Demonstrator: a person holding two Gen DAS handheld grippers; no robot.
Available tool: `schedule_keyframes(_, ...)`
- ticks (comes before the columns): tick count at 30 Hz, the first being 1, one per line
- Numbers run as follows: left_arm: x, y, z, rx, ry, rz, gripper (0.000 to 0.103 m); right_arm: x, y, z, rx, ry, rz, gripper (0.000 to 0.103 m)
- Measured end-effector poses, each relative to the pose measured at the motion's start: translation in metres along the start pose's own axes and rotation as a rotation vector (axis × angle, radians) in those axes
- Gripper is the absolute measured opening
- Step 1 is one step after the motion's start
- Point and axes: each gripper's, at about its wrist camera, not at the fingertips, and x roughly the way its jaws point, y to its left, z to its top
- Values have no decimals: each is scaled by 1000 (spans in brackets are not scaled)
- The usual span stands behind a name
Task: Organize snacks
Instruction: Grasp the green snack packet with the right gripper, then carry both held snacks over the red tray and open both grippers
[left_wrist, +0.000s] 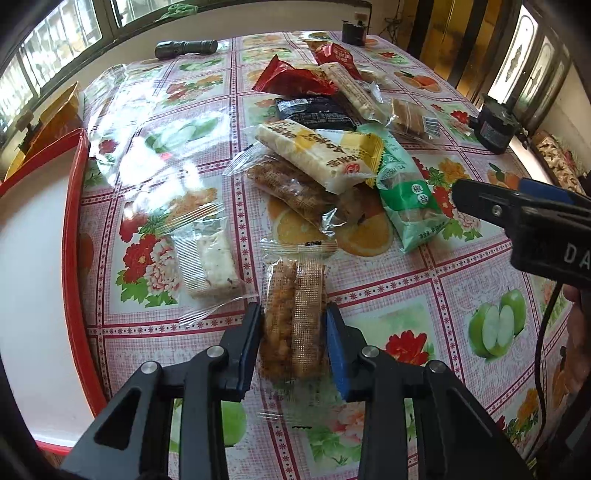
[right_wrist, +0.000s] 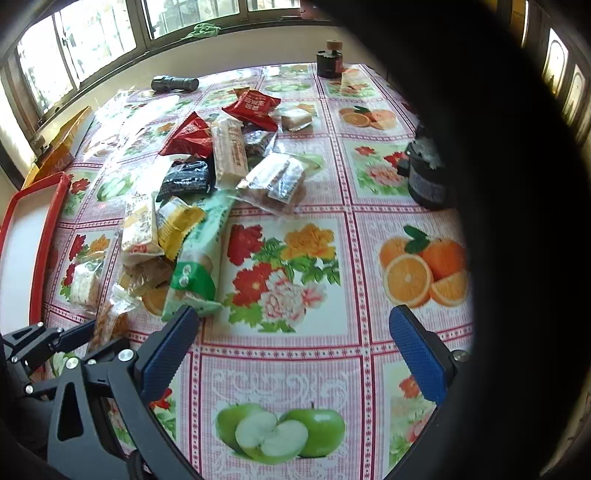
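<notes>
Your left gripper (left_wrist: 293, 341) sits closest to the lens, its blue-padded fingers (left_wrist: 337, 347) closed in against both long sides of a clear-wrapped golden crispy bar (left_wrist: 293, 325), which lies on the flowered tablecloth (left_wrist: 424, 306) near the table's front edge. Just to the left of that bar, on the cloth, lies a white nougat bar (left_wrist: 214, 264) in a clear wrapper, close to the red tray (left_wrist: 75, 236) that borders the table's left edge. Beyond your grip, toward the middle of the table, the snack pile (left_wrist: 325, 147) is heaped loosely: a yellow-and-white bar (left_wrist: 317, 153) rests tilted across a brown grain bar (left_wrist: 295, 192), a green packet (left_wrist: 406, 195) lies at the pile's right side, a black packet (left_wrist: 314, 114) sits behind them, and red packets (left_wrist: 291, 79) lie farther back. A dark flashlight (left_wrist: 186, 48) lies at the far edge by the window, and a black cylindrical device (left_wrist: 493, 127) stands near the right edge. Your right gripper (right_wrist: 295, 354) hangs over the cloth with its fingers (right_wrist: 417, 354) spread wide and nothing between them; its left finger is just beside the near end of the green packet (right_wrist: 197, 273), though you cannot tell whether they touch.
</notes>
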Motion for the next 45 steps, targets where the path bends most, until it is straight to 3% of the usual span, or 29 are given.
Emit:
schedule_keyframes(4,0,11,0,-27,2,-5,34,19,27,20,-76,33,1,99)
schedule_keyframes(7,-1,18,1,-44,9,-15,34,42,43,27,-114,107,3,94)
schedule_keyframes(10,-1,24,1,-61,11,-26,34,58,49,26,-141,166,30,67)
schedule_keyframes(14,-1,28,1,-80,8,-43,34,51,47,20,-154,145,36,33)
schedule_keyframes(18,-3,23,-3,-83,-1,-55,34,40,39,2,-167,139,45,32)
schedule_keyframes(24,-11,17,-20,-83,-11,-129,34,18,24,-30,-137,128,113,32)
schedule_keyframes(30,-20,12,-37,-75,-19,-145,34,-15,24,-65,-106,86,189,32)
schedule_keyframes(38,-57,21,-53,-63,-115,-94,34,-44,52,-82,-136,39,278,32)
schedule_keyframes(45,-82,71,-51,-132,-189,-14,34,-54,103,-69,-190,19,354,32)
